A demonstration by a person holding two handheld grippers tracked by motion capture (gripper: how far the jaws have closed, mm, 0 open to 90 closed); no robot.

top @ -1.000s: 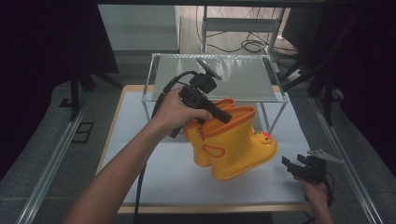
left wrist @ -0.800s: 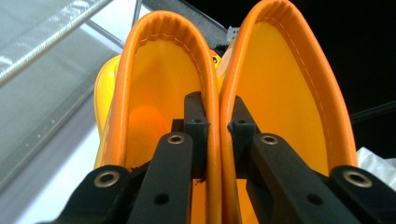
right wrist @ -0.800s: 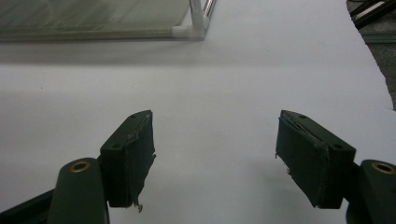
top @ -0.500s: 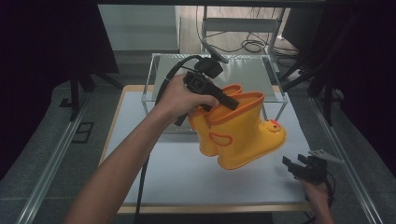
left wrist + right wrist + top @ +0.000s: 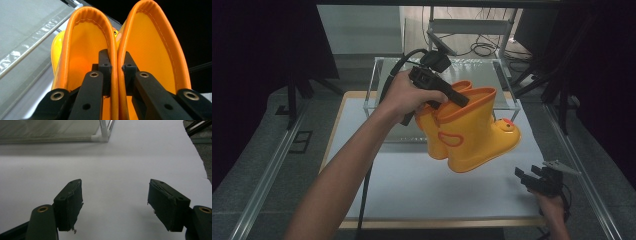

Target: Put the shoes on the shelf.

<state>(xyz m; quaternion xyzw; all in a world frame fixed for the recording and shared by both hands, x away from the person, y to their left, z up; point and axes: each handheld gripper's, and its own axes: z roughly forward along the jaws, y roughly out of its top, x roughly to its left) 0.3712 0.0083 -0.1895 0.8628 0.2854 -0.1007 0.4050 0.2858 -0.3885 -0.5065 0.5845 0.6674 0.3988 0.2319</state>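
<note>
Holding both yellow rain boots (image 5: 467, 132) up off the white table (image 5: 412, 180), the left gripper (image 5: 447, 95) has its jaws pinched tight over the two orange cuffs (image 5: 116, 57) where they press together, one jaw inside each boot. The pair hangs just in front of the clear rack (image 5: 387, 90), shafts running roughly up and down with a slight tilt, toes aimed away from the rack toward the table's right edge and angled a bit upward. Compared with a second ago they've come up higher and swung out, since back then they sat lower, close to the tabletop. The right gripper (image 5: 532, 176) is well away from the rack near the table's front right corner, jaws spread wide with nothing between them.
</note>
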